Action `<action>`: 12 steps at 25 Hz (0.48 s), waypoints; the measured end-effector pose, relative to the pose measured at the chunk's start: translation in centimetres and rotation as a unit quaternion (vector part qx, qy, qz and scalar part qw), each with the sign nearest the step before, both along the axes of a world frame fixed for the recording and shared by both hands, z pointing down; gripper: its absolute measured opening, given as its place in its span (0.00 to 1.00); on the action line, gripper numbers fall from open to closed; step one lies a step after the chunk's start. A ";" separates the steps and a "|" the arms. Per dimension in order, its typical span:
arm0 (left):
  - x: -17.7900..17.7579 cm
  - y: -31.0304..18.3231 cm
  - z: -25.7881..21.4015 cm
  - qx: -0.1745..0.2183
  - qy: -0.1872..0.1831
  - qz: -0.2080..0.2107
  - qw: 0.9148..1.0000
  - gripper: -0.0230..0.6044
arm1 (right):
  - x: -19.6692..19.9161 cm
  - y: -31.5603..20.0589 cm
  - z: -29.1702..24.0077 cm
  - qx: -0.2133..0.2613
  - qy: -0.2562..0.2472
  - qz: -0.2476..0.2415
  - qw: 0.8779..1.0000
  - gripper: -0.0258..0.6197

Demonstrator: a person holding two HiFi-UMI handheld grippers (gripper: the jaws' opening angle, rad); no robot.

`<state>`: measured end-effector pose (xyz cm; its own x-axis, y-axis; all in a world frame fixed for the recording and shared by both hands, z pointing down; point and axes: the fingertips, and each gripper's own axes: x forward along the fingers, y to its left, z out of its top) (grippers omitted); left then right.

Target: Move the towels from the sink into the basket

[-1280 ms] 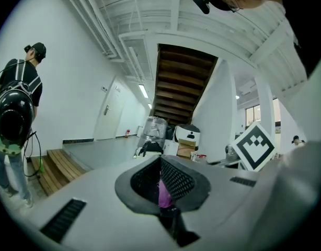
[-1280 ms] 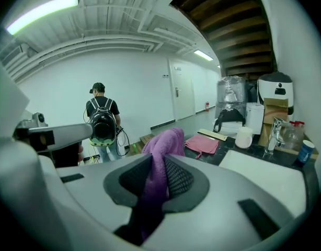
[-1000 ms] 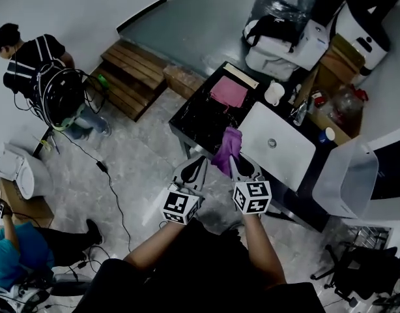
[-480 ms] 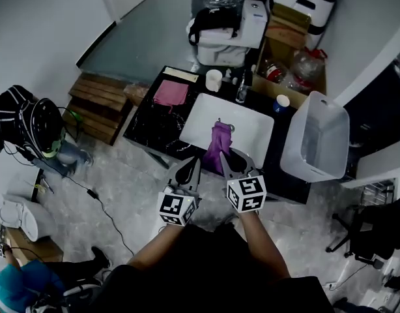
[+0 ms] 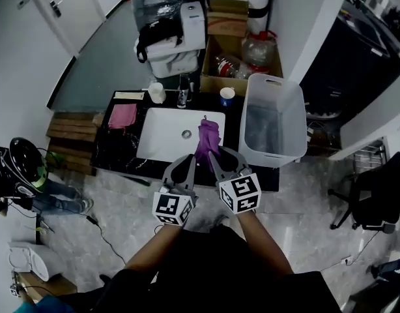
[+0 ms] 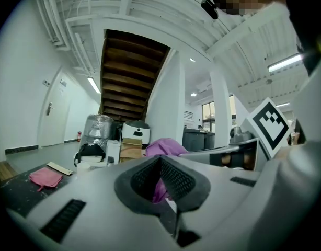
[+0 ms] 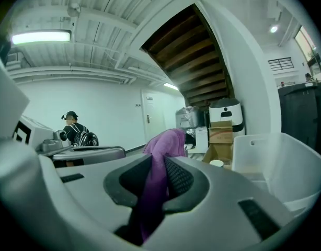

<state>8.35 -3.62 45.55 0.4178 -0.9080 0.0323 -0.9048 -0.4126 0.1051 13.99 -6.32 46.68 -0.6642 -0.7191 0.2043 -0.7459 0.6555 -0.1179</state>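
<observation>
A purple towel (image 5: 207, 137) hangs from my right gripper (image 5: 214, 154), which is shut on it over the right end of the white sink (image 5: 162, 135). In the right gripper view the purple towel (image 7: 163, 143) runs down between the pads of the right gripper (image 7: 159, 163). My left gripper (image 5: 187, 161) is close beside it on the left, shut and holding nothing. In the left gripper view that gripper (image 6: 160, 160) has the purple towel (image 6: 165, 147) behind it. The white basket (image 5: 273, 87) stands just right of the sink. A pink towel (image 5: 122, 116) lies on the counter at the left.
The black counter (image 5: 107, 150) also holds a white cup (image 5: 156, 92), a bottle (image 5: 183, 98) and a blue-lidded cup (image 5: 227, 96). Behind it stand a white appliance (image 5: 177, 44) and cardboard boxes (image 5: 234, 47). A person (image 5: 21, 171) sits at left; an office chair (image 5: 376, 197) stands at right.
Both grippers have travelled right with the purple towel, from the black counter's edge across the sink to its right end near the basket. The whole view has swung with them.
</observation>
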 end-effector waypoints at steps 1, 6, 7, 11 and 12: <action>1.1 -0.3 0.0 -0.001 0.003 0.005 1.000 0.06 | 0.9 -0.3 -0.1 0.003 0.003 0.002 1.000 0.16; 6.7 -1.4 0.3 -0.004 0.009 0.033 0.999 0.06 | 5.6 -1.5 -1.0 0.022 0.011 0.008 1.000 0.16; 7.7 -1.7 0.3 -0.006 0.007 0.039 0.999 0.06 | 6.7 -1.8 -1.3 0.025 0.008 0.015 1.000 0.16; 11.5 -3.4 0.2 -0.007 -0.004 0.063 0.998 0.06 | 10.8 -2.9 -1.8 0.028 0.000 0.046 0.999 0.16; 12.2 -3.8 0.2 -0.008 -0.006 0.068 0.998 0.06 | 11.6 -3.1 -1.8 0.027 -0.003 0.055 0.998 0.16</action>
<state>20.52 -7.40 45.73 0.5372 -0.8419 0.0514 -0.8414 -0.5307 0.1019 25.59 -9.44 44.87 -0.5825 -0.7969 0.1602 -0.8126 0.5758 -0.0899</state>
